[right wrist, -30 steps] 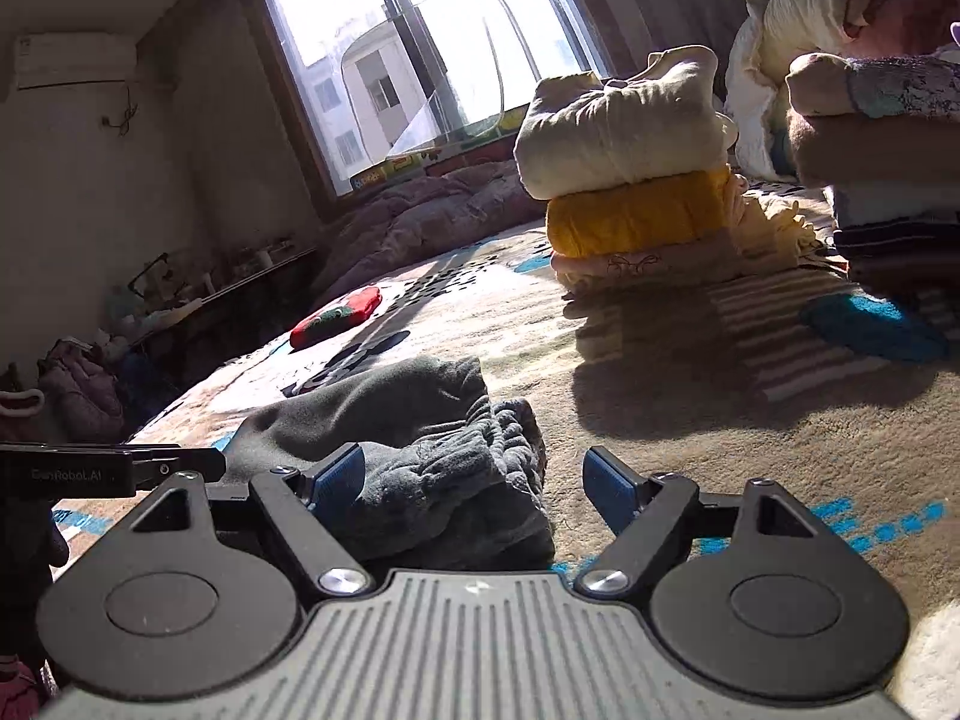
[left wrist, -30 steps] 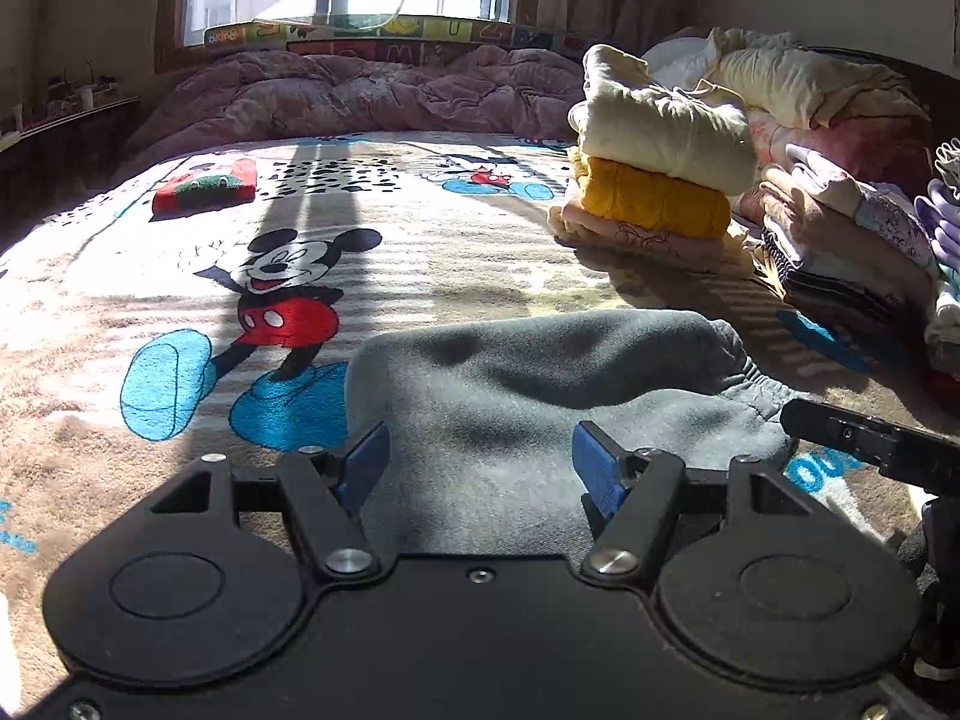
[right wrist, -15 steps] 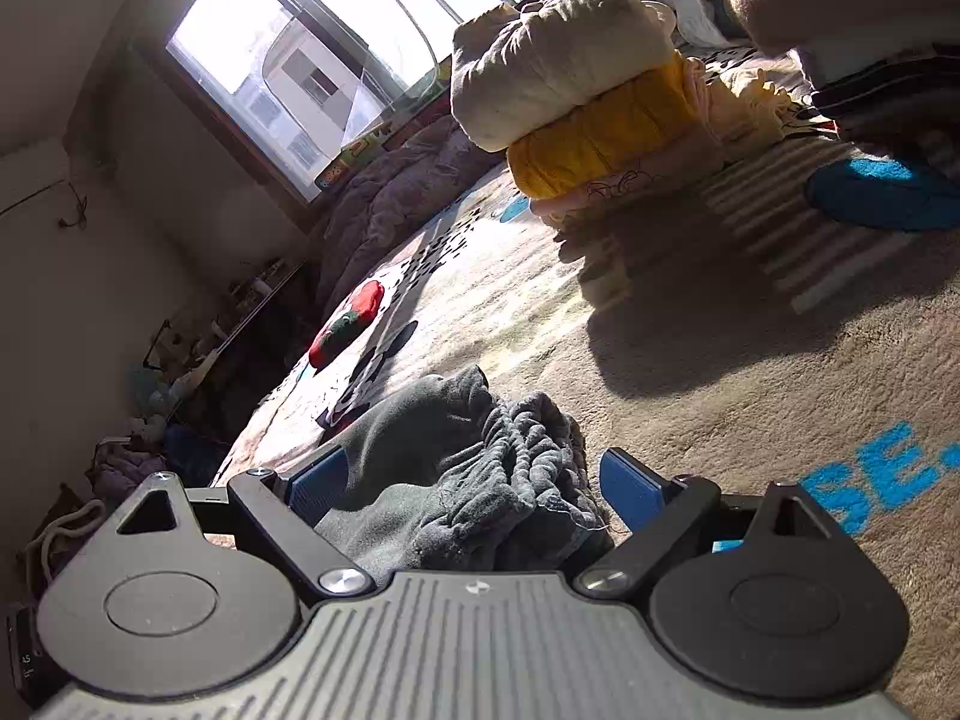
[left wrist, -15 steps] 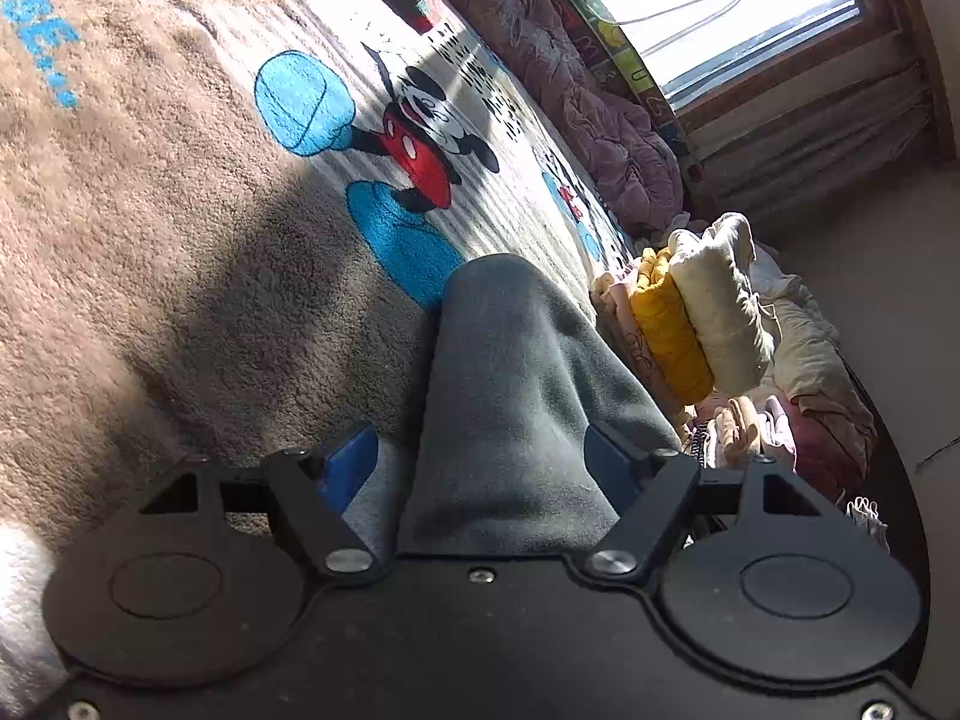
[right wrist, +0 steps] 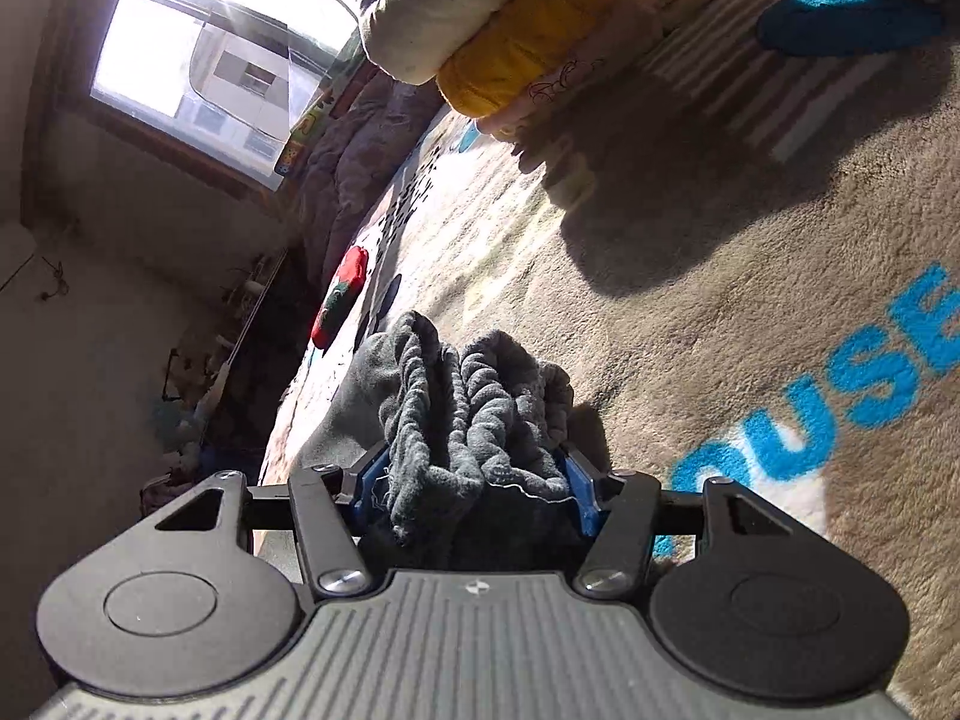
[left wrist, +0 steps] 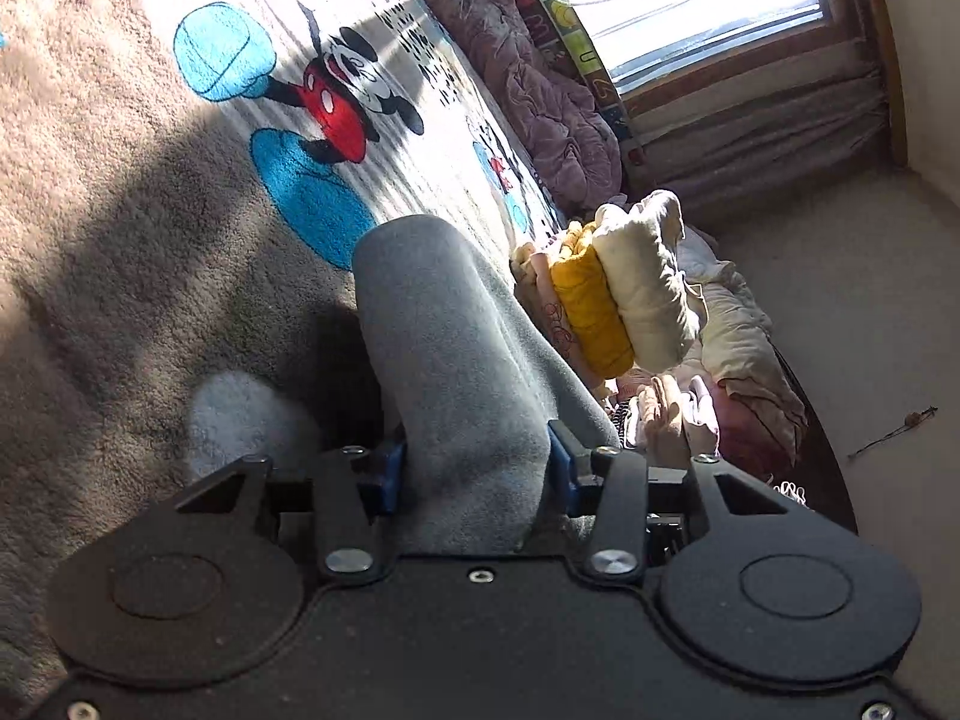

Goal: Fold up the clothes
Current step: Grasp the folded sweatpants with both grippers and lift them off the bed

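Note:
A folded grey fleece garment (left wrist: 444, 360) lies on a Mickey Mouse blanket (left wrist: 120, 228). My left gripper (left wrist: 471, 471) is shut on its smooth folded end, blue pads pressing both sides. In the right wrist view, my right gripper (right wrist: 474, 489) is shut on the garment's gathered elastic end (right wrist: 474, 396), the bunched cloth filling the jaws. Both views are rolled steeply sideways.
A stack of folded clothes, cream on yellow on pink (left wrist: 618, 294), stands on the blanket beyond the garment and shows in the right wrist view (right wrist: 498, 30). More piled clothes (left wrist: 732, 360) lie behind it. A red item (right wrist: 339, 300) and a pink quilt (left wrist: 540, 102) lie near the window.
Both grippers have closed from open onto the grey garment's ends. Both have rolled sideways, and the garment's ends have come up off the blanket.

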`<action>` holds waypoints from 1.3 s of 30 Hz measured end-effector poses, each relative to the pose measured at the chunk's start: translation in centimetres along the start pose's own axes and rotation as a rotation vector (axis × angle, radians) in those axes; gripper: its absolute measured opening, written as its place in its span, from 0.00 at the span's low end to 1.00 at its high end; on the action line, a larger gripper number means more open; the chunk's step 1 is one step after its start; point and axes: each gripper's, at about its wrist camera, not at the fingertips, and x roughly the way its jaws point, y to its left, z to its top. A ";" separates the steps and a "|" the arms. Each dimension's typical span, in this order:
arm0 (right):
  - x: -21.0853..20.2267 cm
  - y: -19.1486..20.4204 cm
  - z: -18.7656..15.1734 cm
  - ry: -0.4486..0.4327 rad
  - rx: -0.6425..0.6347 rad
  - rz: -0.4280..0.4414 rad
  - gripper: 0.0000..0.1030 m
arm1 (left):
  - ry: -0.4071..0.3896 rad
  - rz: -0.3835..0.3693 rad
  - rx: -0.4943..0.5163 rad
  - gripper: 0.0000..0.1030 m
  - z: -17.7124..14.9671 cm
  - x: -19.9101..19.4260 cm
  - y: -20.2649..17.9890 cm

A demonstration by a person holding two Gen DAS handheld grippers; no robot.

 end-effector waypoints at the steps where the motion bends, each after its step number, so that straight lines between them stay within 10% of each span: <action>1: -1.7 0.5 -0.9 -0.015 0.002 0.006 0.56 | 0.018 0.010 0.008 0.49 -0.1 -0.4 0.0; 4: -4.1 -0.5 -3.4 -0.036 -0.025 -0.065 0.76 | 0.104 0.064 -0.005 0.70 -0.9 -0.3 2.3; 9: -6.3 -2.5 -5.6 -0.089 -0.017 -0.079 0.78 | 0.091 0.009 -0.160 0.71 -2.3 -2.5 6.3; 19: -3.0 -0.9 -4.9 0.013 -0.086 -0.062 0.87 | 0.114 0.015 -0.104 0.77 -2.5 -0.6 5.3; 26: -2.2 -1.0 -5.3 -0.018 -0.095 -0.072 0.73 | 0.121 0.046 0.004 0.58 -3.1 1.5 3.5; 39: -6.5 -1.2 -4.0 -0.148 0.025 0.140 0.61 | 0.133 -0.182 0.130 0.50 0.0 1.7 -3.7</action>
